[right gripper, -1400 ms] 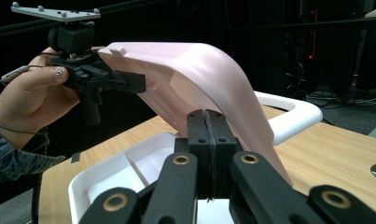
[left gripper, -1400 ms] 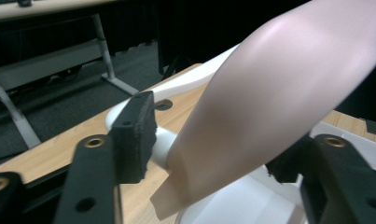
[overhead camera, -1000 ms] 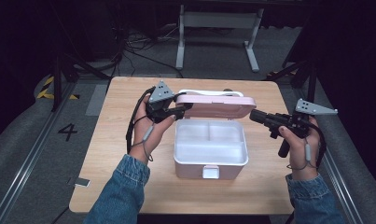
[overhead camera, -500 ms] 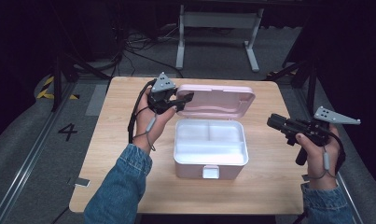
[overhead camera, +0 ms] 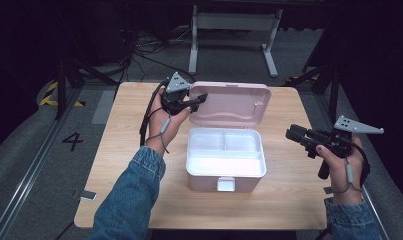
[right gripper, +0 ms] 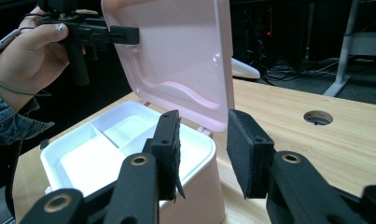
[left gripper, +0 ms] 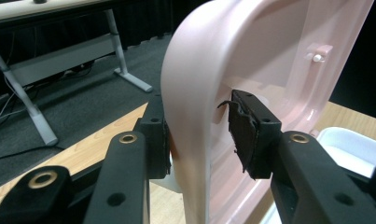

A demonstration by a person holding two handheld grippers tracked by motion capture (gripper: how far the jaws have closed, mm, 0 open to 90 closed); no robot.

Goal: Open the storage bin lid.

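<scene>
Left gripper [overhead camera: 196, 98] clamped on the left edge of the pink lid [overhead camera: 229, 102] — one pad outside, the other inside, lid raised and tilted back. Right gripper [overhead camera: 293, 134] off to the right of the white box [overhead camera: 226, 160], jaws just opened wider with nothing between them, pads clear of lid and box. Box in the middle of the wooden table [overhead camera: 129, 165] — open, divided into compartments, latch toward the person.
</scene>
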